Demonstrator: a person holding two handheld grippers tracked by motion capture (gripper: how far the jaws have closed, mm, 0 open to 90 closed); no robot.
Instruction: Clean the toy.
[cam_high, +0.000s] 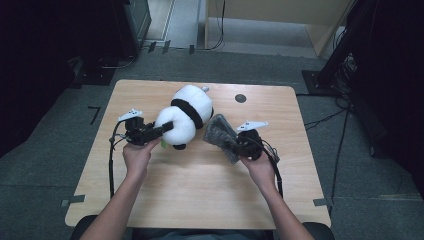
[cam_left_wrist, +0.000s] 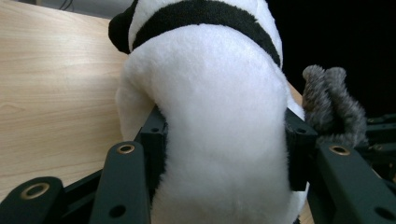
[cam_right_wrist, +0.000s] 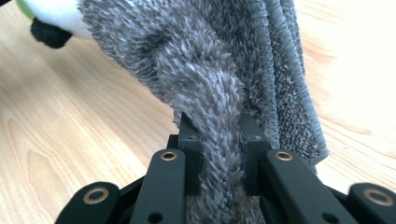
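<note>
White plush is clamped between the jaws of the left gripper (cam_high: 167, 127): in the left gripper view the two black pads are pressed into the flanks of the panda (cam_left_wrist: 210, 130), jaws held partly apart by the soft body between them. Black band of the panda is seen above the gripped part. From the high view the panda (cam_high: 186, 116) is seen lying on the pale wooden worktop (cam_high: 200, 195), left of centre, its lower end toward the left gripper, a black foot and a bit of green at its near edge. The left gripper is held in the left hand (cam_high: 136, 154), pointed rightward at the toy.

Grey cloth (cam_right_wrist: 219, 84) is pinched by the right gripper (cam_right_wrist: 219, 135); the jaws are drawn nearly together, a thick fold of the shaggy pile squeezed between the pads, the rest of the cloth hanging beyond and beside them. In the high view the cloth (cam_high: 219, 131) is seen just right of the panda, near it, contact between the two not determinable. The right gripper (cam_high: 235, 144) is held by the right hand (cam_high: 260, 167), pointed up and leftward.

A dark round disc (cam_high: 240, 98) is noted near the worktop's far edge.
</note>
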